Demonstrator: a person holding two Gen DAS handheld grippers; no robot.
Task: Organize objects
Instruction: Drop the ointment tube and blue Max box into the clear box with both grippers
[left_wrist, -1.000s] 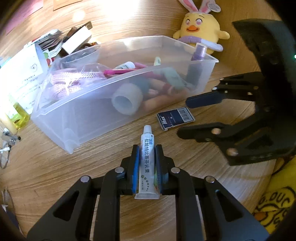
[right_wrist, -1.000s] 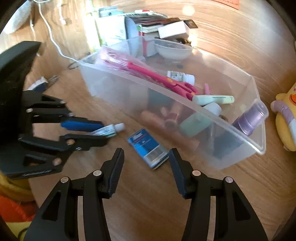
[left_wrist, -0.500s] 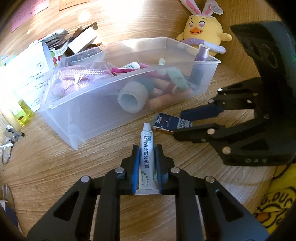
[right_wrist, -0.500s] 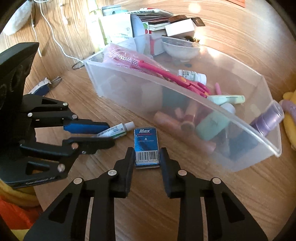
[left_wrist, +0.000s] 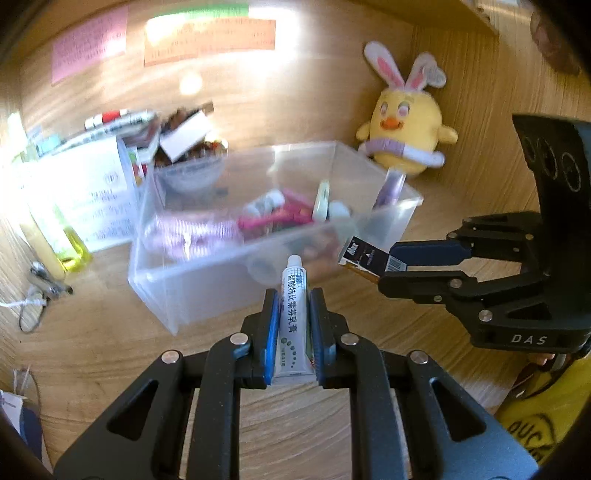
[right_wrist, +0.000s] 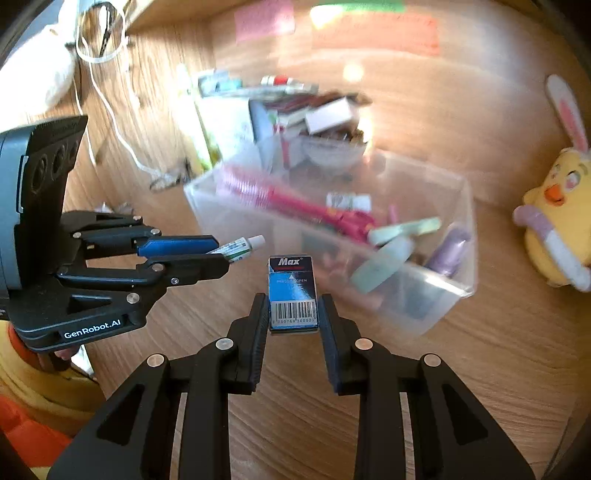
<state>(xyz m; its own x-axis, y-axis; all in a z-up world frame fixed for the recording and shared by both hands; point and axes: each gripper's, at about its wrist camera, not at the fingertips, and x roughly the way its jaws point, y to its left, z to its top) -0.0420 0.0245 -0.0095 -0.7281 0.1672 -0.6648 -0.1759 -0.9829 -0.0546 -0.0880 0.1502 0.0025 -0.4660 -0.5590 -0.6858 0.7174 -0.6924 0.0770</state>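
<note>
Both claws now hang above the wooden desk (right_wrist: 480, 369), lifted since a second ago. The left gripper (left_wrist: 294, 325) pinches the white tube (left_wrist: 291, 325); the right gripper (right_wrist: 293, 310), spread earlier, now clamps the blue Max box (right_wrist: 293, 291), just before the clear bin (right_wrist: 436, 295).

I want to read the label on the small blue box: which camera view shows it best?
The right wrist view: the blue box faces the camera, name and barcode clear, clamped in the right gripper. The left wrist view shows it small, angled.
</note>
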